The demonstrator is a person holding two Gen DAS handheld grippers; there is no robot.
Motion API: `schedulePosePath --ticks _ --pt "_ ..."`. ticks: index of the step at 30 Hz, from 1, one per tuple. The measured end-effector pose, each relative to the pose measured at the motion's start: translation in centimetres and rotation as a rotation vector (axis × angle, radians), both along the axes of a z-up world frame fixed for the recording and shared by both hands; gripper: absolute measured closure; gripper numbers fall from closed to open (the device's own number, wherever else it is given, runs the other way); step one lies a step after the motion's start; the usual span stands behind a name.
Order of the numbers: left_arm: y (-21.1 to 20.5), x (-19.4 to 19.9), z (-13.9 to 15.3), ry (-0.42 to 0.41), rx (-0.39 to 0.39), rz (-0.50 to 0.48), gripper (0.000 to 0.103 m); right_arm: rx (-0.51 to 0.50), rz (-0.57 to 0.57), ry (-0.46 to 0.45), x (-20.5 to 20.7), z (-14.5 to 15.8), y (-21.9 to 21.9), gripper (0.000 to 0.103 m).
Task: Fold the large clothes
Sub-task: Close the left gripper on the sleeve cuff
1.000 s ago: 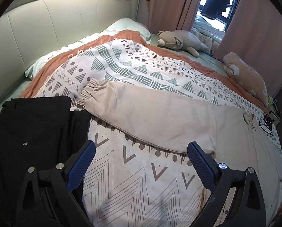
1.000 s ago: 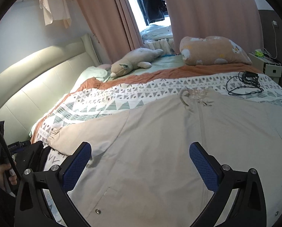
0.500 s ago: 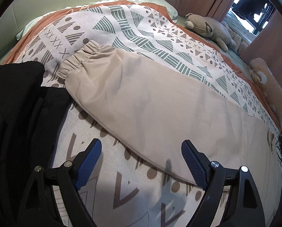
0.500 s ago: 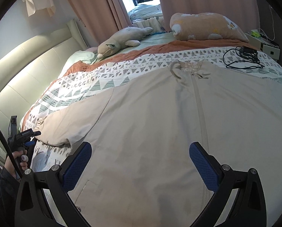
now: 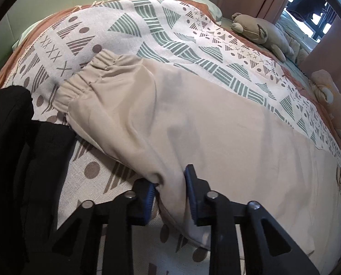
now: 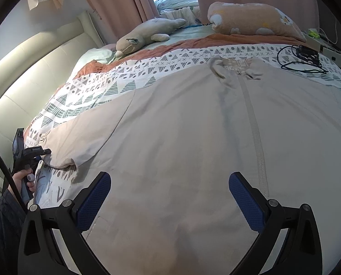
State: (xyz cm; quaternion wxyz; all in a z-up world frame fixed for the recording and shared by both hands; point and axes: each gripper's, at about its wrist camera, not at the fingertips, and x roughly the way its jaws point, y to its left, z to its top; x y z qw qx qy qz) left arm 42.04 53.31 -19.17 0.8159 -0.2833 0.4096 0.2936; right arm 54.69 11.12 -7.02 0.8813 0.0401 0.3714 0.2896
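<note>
beige thin-fabric zip jacket (image 6: 182, 137) spread flat on bed – soft, light, limp | left tool (image 5: 170, 188) just closing, pinching sleeve's lower edge | right tool (image 6: 170, 197) wide open, empty, over the front – grip seams, hem

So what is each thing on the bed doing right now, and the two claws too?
Left claw: has just been closing, pinching the sleeve edge.
Right claw: open, over the jacket, holding nothing.
Beige jacket: spread flat, zipped up.
Sleeve: stretched out, bunched at the claw.
Black clothes: lying beside the cuff.
Plush toy: lying on its side.
Black cable: loose on the blanket.
</note>
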Motion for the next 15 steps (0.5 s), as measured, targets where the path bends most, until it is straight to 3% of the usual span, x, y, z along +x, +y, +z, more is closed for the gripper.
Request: schedulePosePath --ticks 2,5,15 --pt "-0.5 0.1 1.4 -0.029 0.033 -0.033 0.090 0.020 0.006 0.029 0.5 -0.4 0.5 0.000" --pt "-1.8 0.4 4.1 -0.052 0.107 -0.084 0.093 0.007 0.016 0.033 1.2 -0.9 1.3 0.000" --pt "-8.4 1.5 13.8 -0.175 0.215 -0.250 0.095 0.035 0.106 0.079 2.3 -2.1 4.3 0.000"
